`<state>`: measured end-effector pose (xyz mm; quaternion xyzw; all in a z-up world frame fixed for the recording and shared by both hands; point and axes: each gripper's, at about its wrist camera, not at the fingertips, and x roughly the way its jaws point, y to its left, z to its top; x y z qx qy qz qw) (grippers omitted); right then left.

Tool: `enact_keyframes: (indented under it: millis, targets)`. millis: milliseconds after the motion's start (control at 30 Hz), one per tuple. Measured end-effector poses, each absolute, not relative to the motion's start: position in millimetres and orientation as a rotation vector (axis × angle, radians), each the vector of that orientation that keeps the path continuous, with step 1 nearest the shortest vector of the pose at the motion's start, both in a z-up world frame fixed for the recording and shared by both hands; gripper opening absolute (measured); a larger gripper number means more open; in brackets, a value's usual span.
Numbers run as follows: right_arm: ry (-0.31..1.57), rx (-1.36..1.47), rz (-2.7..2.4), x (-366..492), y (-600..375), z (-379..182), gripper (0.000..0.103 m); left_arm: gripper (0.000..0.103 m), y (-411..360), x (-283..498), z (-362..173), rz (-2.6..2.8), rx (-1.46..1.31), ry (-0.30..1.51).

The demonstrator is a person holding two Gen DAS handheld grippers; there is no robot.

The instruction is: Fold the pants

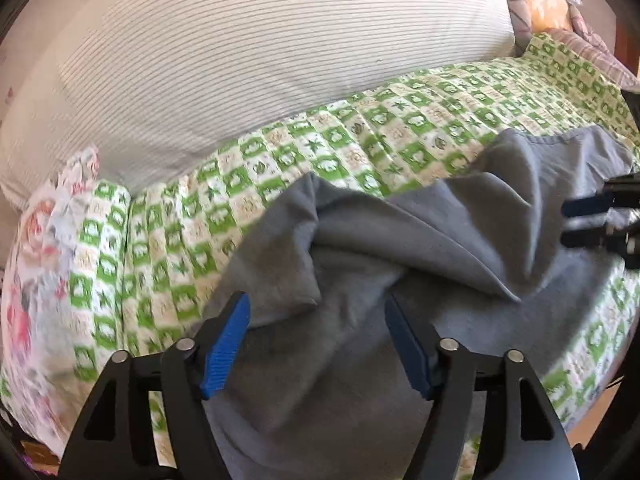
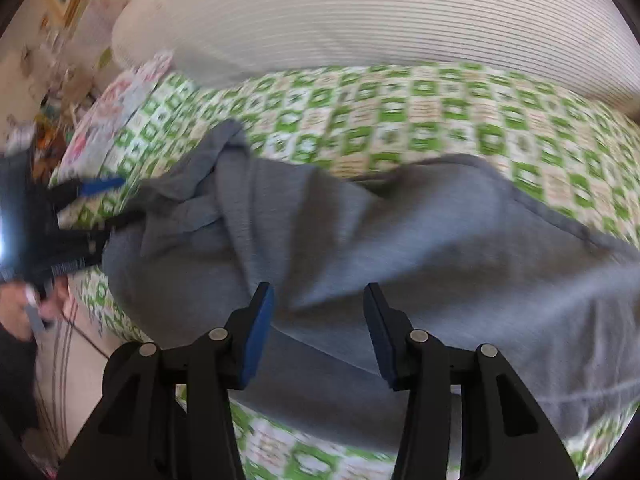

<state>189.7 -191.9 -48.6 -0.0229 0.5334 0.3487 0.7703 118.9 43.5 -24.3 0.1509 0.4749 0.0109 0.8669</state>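
Grey pants (image 1: pixel 400 240) lie crumpled on a green-and-white checked bedspread (image 1: pixel 280 152). In the left wrist view my left gripper (image 1: pixel 318 308) is open, its blue pads just above the rumpled cloth, holding nothing. My right gripper (image 1: pixel 568 222) shows at the right edge, open over the pants' far part. In the right wrist view the pants (image 2: pixel 420 232) spread across the bedspread (image 2: pixel 400 112), and my right gripper (image 2: pixel 318 296) is open above them, empty. My left gripper (image 2: pixel 116 200) shows at the left, open beside the bunched end of the pants.
A big white striped pillow (image 1: pixel 260 48) lies behind the bedspread; it also shows in the right wrist view (image 2: pixel 360 12). A floral cushion (image 1: pixel 36 240) sits at the left. Plaid and orange bedding (image 1: pixel 560 12) is at the far right. The bed's front edge and floor (image 2: pixel 72 360) are at lower left.
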Motion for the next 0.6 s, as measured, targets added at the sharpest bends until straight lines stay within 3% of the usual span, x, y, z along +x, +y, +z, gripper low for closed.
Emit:
enact_keyframes:
  millis: [367,400,433,467,500,533,567,600]
  targets:
    - [1.192,-0.227,0.801,192,-109,-87,0.048,0.072,54,174,-100,0.101,0.604,1.156]
    - [1.196,-0.232,0.804,192,-104,-90,0.048,0.067,58,175,-106,0.110,0.621,1.170]
    - [1.196,-0.241,0.809,192,-99,-93,0.048,0.047,64,176,-111,0.103,0.617,1.188]
    - [1.189,-0.251,0.812,191,-96,-95,0.048,0.036,69,178,-113,0.105,0.607,1.204]
    - [1.174,-0.265,0.821,190,-93,-96,0.048,0.033,76,178,-112,0.099,0.589,1.208]
    - [1.153,-0.280,0.835,189,-90,-96,0.038,0.016,79,179,-109,0.099,0.586,1.202]
    - [1.142,-0.295,0.839,190,-88,-97,0.026,0.010,83,179,-106,0.105,0.585,1.199]
    - [1.145,-0.300,0.833,194,-86,-97,0.004,0.010,89,180,-101,0.115,0.581,1.190]
